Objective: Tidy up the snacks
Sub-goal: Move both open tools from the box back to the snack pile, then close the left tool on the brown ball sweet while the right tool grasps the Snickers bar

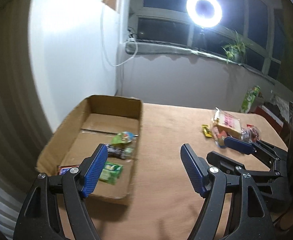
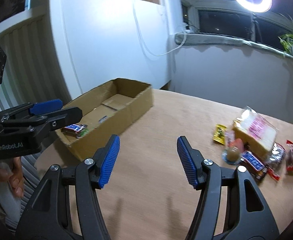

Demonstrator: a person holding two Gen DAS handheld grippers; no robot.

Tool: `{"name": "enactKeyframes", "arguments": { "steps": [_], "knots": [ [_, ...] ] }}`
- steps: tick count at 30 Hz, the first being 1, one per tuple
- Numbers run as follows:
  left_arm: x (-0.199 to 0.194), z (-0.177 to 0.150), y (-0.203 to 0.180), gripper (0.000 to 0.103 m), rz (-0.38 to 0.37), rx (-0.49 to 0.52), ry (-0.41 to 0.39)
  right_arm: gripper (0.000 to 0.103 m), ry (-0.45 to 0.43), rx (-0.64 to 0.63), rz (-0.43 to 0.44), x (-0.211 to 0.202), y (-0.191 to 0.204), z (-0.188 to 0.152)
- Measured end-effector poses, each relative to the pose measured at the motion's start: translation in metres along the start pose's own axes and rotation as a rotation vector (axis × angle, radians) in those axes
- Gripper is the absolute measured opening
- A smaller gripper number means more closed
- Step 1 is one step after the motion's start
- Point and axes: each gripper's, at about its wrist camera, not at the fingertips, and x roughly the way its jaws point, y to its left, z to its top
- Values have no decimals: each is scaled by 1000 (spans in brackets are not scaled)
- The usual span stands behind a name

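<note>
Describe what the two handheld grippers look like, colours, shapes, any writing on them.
Both match. The left gripper and right gripper have black plastic linkage arms with triangular cut-outs and silver round pivot bolts. Their fingers carry blue ribbed pads. Seen from the right wrist, the left gripper's black body is printed GenRobot.AI in pale letters. No cables or sleeves are visible.

Pretty dim room overall, everything was lit by a ring light (image 1: 204, 10) blown out to pure white glare. Soft shadows were thrown toward the table's (image 1: 166, 160) near edge. Motion blur was seen on the snack pile (image 2: 252, 142), and heavy fisheye bending and dark vignetting at the corners.
</note>
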Motion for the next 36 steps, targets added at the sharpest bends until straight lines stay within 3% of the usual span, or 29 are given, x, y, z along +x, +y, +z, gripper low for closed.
{"name": "enactKeyframes", "arguments": {
  "steps": [14, 18, 22, 27, 33, 36],
  "knots": [
    [32, 0, -79, 75, -86, 129, 66, 62, -1, 118, -131, -31, -86, -26],
    [58, 0, -101, 76, -131, 157, 105, 62, 49, 117, -238, -34, -120, -36],
    [91, -4, -126, 76, -175, 192, 157, 63, 128, 138, -271, -26, -155, -44],
    [128, -7, -155, 76, -230, 213, 210, 63, 163, 120, -212, -14, -171, -39],
    [151, -5, -159, 73, -247, 193, 234, 62, 219, 43, -173, 10, -169, -31],
    [162, -5, -155, 58, -302, 154, 284, 62, 248, 26, -136, 21, -169, -30]
  ]
}}
